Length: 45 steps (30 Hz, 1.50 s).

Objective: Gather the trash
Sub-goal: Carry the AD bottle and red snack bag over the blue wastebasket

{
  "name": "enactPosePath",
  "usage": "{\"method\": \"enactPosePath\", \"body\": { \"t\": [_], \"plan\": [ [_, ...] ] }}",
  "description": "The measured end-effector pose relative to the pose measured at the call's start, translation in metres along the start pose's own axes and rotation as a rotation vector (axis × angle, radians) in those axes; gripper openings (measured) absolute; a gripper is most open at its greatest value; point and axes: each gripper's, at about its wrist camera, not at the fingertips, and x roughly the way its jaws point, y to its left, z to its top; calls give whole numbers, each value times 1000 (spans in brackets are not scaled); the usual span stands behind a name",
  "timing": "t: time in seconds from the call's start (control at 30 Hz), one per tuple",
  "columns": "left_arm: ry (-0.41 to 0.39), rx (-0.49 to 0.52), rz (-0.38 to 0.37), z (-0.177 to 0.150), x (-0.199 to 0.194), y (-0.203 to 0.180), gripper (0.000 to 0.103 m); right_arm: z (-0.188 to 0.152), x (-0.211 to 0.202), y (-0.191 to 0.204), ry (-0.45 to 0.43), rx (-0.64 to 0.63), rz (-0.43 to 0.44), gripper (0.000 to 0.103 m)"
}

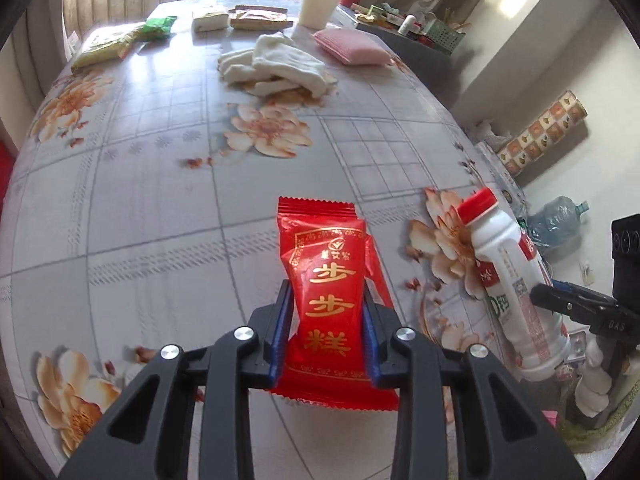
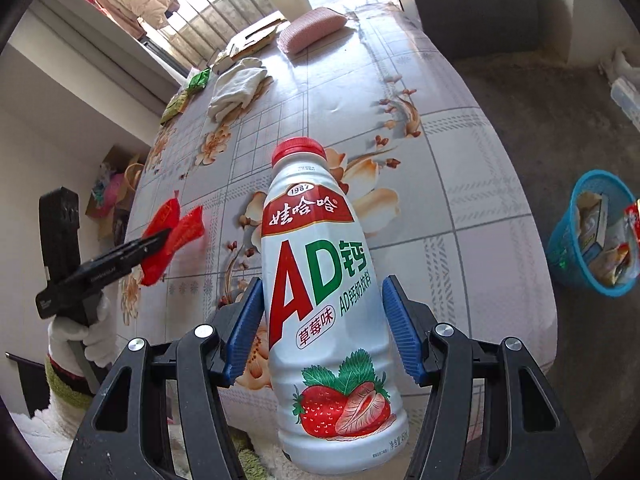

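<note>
My left gripper (image 1: 326, 300) is shut on a red snack wrapper (image 1: 326, 280) with gold characters and holds it above the floral tablecloth (image 1: 160, 200). My right gripper (image 2: 322, 292) is shut on a white AD calcium milk bottle (image 2: 320, 300) with a red cap, lifted over the table's near edge. The bottle also shows in the left wrist view (image 1: 516, 292), and the wrapper in the right wrist view (image 2: 172, 240). A blue trash basket (image 2: 588, 236) holding several wrappers stands on the floor to the right of the table.
On the far part of the table lie a white cloth (image 1: 276, 66), a pink sponge (image 1: 352, 46), a white paper cup (image 1: 318, 4), green (image 1: 158, 26) and yellow (image 1: 104, 46) packets and a flat box (image 1: 260, 18). A water jug (image 1: 556, 220) stands on the floor.
</note>
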Motion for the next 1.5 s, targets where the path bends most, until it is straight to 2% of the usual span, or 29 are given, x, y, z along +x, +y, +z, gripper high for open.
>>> {"method": "enactPosePath", "body": {
  "t": [0.07,0.13,0.2,0.33,0.43,0.53,0.67,0.83,0.97,1.03,1.3,1.5],
  "plan": [
    [-20,13,7,-11,2,-14,31,-4,-3,-5,-6,35,15,57],
    [-53,32,31,-16,1,-23,43,-6,-4,-9,-9,62,25,57],
    [-68,45,42,-19,0,-29,49,-5,-4,-10,-4,77,33,57],
    [-89,69,44,-19,-6,-35,61,-2,-4,-10,4,71,35,58],
    [-76,121,66,-23,-7,-41,66,-3,-4,-12,11,68,43,59],
    [-54,179,94,-28,1,-50,67,-4,-1,-11,28,58,48,60],
    [-58,256,165,-36,8,-61,67,-5,-1,-8,42,32,38,62],
    [-43,303,175,-40,14,-69,67,-4,-2,-4,52,1,37,65],
    [-32,287,186,-40,18,-66,66,-5,-3,0,56,-35,31,65],
    [-30,269,182,-40,19,-64,58,-5,-1,3,64,-53,30,65],
    [-39,230,198,-38,19,-56,57,-1,9,15,91,-114,9,65],
    [-58,200,171,-37,15,-52,56,-2,22,17,121,-103,18,65]
  ]
}}
